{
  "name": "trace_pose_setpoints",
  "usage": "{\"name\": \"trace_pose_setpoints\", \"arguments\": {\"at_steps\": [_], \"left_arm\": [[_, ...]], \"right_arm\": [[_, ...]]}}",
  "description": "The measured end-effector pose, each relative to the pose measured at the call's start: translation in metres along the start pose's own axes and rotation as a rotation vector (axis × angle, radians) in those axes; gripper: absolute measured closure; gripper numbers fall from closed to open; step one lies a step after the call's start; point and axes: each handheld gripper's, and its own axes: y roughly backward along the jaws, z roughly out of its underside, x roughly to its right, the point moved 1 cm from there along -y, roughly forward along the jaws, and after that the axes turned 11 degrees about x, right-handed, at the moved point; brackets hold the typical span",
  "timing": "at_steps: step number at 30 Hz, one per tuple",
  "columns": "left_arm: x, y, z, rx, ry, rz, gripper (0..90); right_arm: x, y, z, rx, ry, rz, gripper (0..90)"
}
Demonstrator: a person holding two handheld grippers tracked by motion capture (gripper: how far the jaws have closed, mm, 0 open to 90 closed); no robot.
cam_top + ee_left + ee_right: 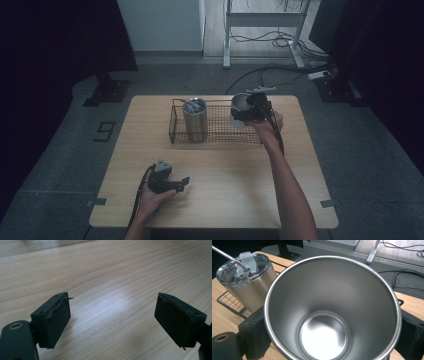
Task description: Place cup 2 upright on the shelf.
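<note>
Left gripper low on the table at about seven o'clock, jaws apart with nothing but bare wood between the pads; left hand wrapped round its body, forearm cut off by the bottom edge of the high view. Farther out, at about one o'clock, right gripper clamped on an open steel cup, one dark pad pressed to each side of the cup's wall. Cup's outside and base hidden in the right gripper view; rim and shiny inside plain, bottom edge cropped. Cup at the right end of the wire basket; from the dim high view, hard to tell whether resting on the mesh or held above it. Right hand behind the gripper, partly covered by it. At about eleven o'clock, a second steel cup upright at the basket's left end, clear lid on, a straw through it, its top cut off. Beyond the table, floor and cables too dark to read.
</note>
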Motion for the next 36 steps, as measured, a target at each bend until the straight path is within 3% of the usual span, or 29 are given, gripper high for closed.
{"name": "trace_pose_setpoints", "arguments": {"at_steps": [15,36], "left_arm": [[0.001,0.001,-0.001,0.005,-0.002,0.005,13.6],[0.0,0.0,0.0,-0.006,0.005,0.012,13.9]], "right_arm": [[0.002,-0.02,-0.005,-0.01,-0.001,0.009,7.1],[0.009,-0.04,0.008,-0.055,-0.013,0.016,7.1]]}}
